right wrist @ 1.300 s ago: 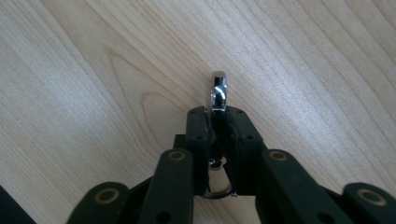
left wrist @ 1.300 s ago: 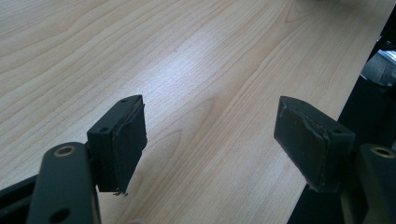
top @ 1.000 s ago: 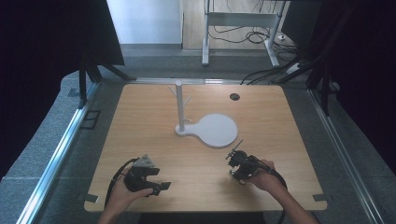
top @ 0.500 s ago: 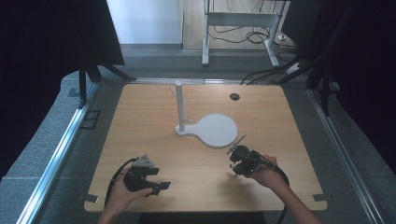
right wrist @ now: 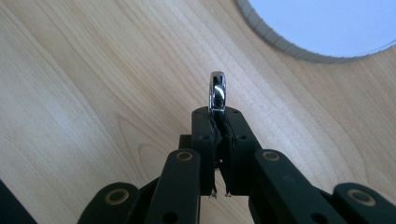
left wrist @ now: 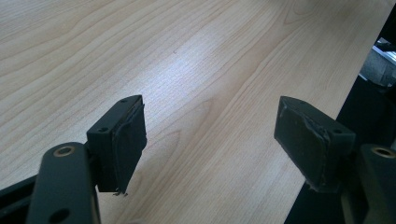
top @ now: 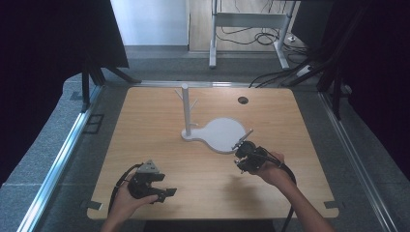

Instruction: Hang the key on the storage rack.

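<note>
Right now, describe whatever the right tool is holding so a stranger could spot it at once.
Start at the white stand with its upright post mid-table. At its near right edge hovers the right tool, shut on a small shiny metal ring. It is the one chrome thing there, edge-on above the jaws.

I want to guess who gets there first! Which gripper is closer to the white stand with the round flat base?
The right gripper: it hovers at the near right edge of the white stand with the round flat base. The left gripper is far off, at the table's near left.
</note>
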